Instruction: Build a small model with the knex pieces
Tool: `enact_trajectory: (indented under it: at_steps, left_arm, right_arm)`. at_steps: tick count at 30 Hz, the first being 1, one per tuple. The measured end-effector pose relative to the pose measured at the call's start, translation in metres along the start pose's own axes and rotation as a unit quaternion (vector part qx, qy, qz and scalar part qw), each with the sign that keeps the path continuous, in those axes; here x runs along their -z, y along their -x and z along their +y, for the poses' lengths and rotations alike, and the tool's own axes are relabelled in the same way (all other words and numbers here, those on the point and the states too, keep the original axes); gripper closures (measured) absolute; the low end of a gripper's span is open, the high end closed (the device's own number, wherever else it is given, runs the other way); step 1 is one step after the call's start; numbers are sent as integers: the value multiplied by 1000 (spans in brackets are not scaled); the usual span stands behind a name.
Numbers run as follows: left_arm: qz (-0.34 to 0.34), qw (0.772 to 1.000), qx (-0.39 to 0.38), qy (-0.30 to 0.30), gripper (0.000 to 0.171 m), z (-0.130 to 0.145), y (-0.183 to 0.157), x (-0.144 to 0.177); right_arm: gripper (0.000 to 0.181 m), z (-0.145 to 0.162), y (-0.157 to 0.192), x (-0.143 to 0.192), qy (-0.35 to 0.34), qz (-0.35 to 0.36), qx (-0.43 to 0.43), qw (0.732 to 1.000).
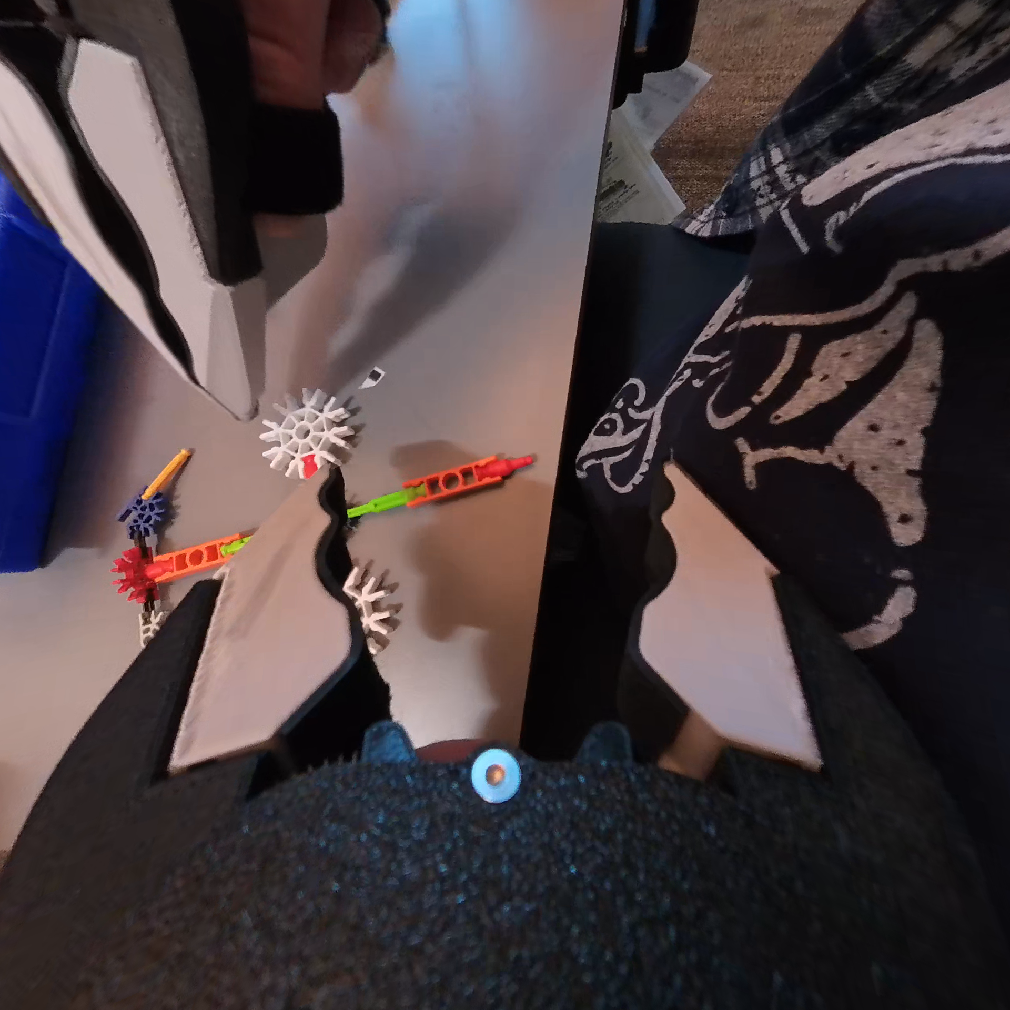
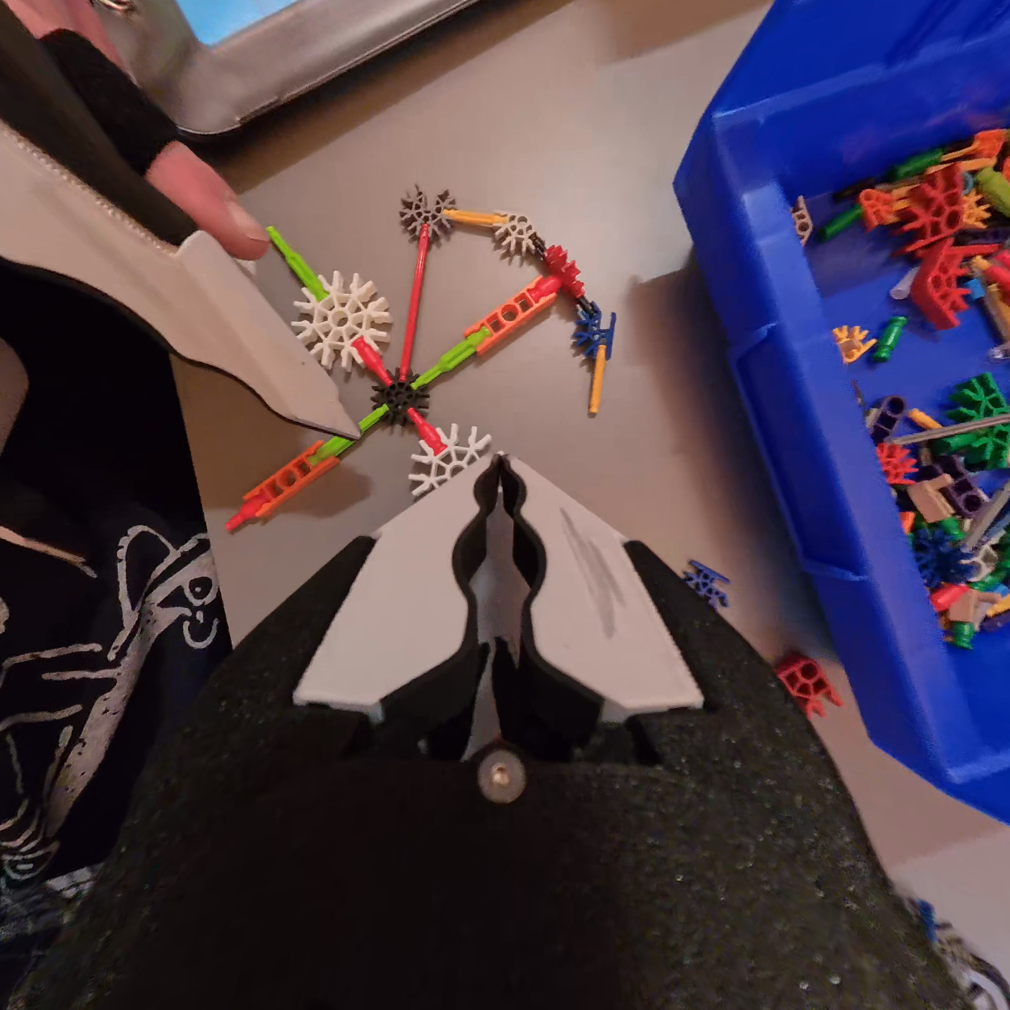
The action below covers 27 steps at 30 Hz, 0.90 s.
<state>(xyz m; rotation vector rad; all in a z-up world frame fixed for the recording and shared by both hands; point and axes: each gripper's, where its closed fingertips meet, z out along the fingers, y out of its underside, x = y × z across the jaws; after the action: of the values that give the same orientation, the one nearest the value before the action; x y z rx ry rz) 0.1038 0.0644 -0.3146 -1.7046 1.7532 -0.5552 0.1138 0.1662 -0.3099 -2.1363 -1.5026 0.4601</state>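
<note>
Blue bin; white snowflake connectors; black hub; orange-green rods; grey table

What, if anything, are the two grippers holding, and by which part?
Left gripper is open, holding nothing. Right gripper is shut, tips at the rim of a white connector; whether it pinches a spoke cannot be told.

A smooth grey table stands over brown carpet, warmly lit.
</note>
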Motion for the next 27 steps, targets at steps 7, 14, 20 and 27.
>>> enact_trajectory:
  at_steps: [7,14,20,27]
  left_arm:
    - [-10,1000,3,-20,62,-9,2,8]
    - [-32,997,25,-63,63,-19,11,31]
    - [-80,994,20,-68,63,-10,32,59]
    - [-195,975,88,-52,68,44,106,138]
  right_arm:
    - [181,6,2,-10,25,0,4,1000]
    - [174,1,-8,2,10,19,-4,1000]
    - [167,1,-10,11,-6,29,-16,999]
    - [163,-7,-8,22,-43,36,-17,998]
